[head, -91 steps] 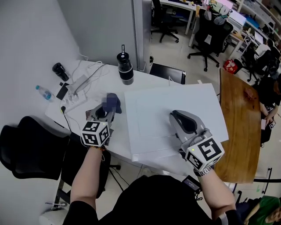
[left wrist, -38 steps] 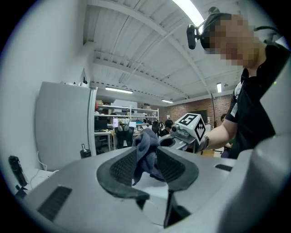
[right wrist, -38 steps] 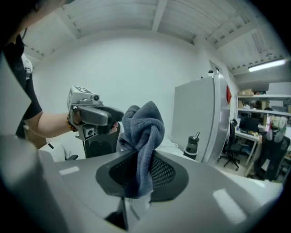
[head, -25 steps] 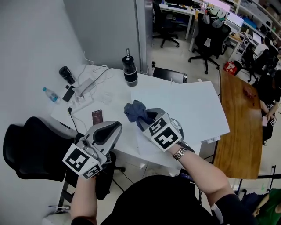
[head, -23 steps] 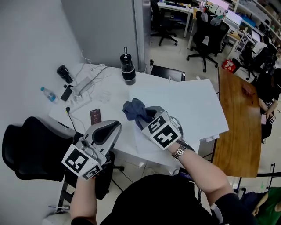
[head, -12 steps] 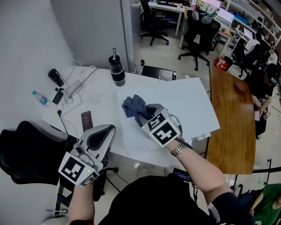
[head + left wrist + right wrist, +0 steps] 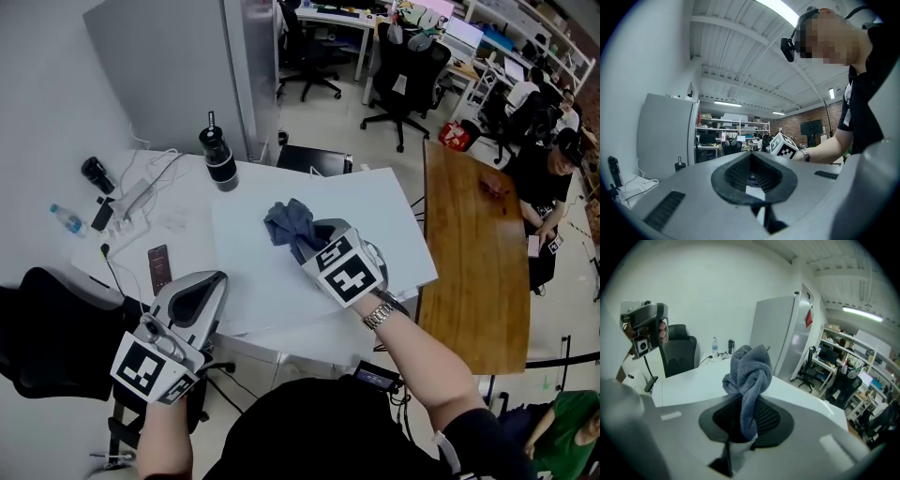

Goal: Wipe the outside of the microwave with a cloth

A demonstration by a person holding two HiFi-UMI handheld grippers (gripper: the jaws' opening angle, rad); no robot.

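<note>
Cloth [image 7: 288, 221], blue-grey and bunched, sits over the white microwave's [image 7: 272, 281] top, grasped in the right gripper's [image 7: 305, 244] jaws. The left gripper [image 7: 200, 289], jaws clenched on nothing, is at the near left.

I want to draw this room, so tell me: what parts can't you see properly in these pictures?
- microwave: head view shows only its white top; front and door are out of sight.
- cloth: its lower end is hidden inside the right gripper, in head view and right gripper view.
- bottle: head view, label too small to read.
- flat dark thing by the microwave: head view, too small to name.
</note>
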